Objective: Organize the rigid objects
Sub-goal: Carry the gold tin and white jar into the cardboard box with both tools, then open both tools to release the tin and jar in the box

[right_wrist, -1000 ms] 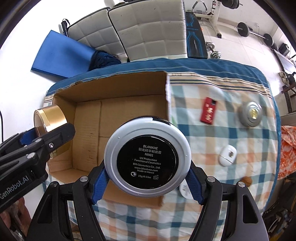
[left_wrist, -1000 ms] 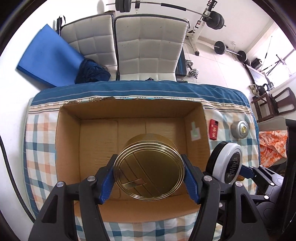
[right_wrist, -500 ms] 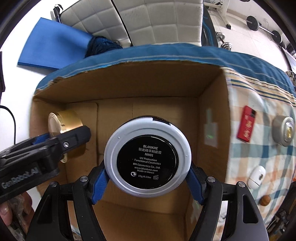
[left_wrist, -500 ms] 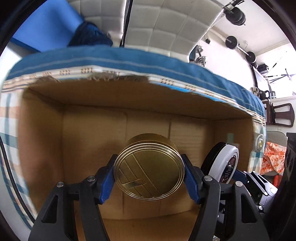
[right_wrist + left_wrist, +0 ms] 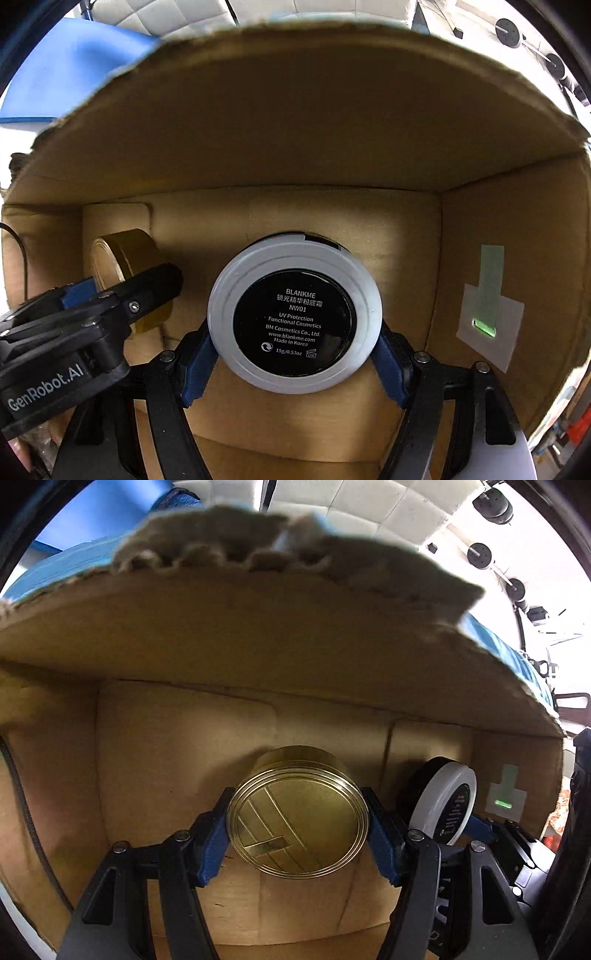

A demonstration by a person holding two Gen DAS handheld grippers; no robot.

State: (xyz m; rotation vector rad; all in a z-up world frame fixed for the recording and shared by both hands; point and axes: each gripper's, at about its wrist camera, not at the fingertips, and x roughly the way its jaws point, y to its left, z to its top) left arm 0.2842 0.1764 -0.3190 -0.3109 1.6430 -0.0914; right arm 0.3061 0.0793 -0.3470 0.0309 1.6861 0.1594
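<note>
My left gripper (image 5: pixel 297 829) is shut on a round gold tin (image 5: pixel 297 812) and holds it deep inside an open cardboard box (image 5: pixel 236 646), near the box floor. My right gripper (image 5: pixel 293 356) is shut on a round white-and-black cosmetics compact (image 5: pixel 294 318), also inside the box, to the right of the tin. The compact shows in the left wrist view (image 5: pixel 445 801), and the gold tin shows in the right wrist view (image 5: pixel 123 258) behind the left gripper's finger.
The box's far wall (image 5: pixel 295 129) and right wall (image 5: pixel 517 258) stand close around both grippers. A taped paper patch (image 5: pixel 489 310) sits on the right wall. White chairs (image 5: pixel 351 502) and a blue mat (image 5: pixel 74 74) show beyond the box rim.
Both grippers have moved forward and down into the box with their objects; the walls now fill both views and the checked tablecloth is out of sight.
</note>
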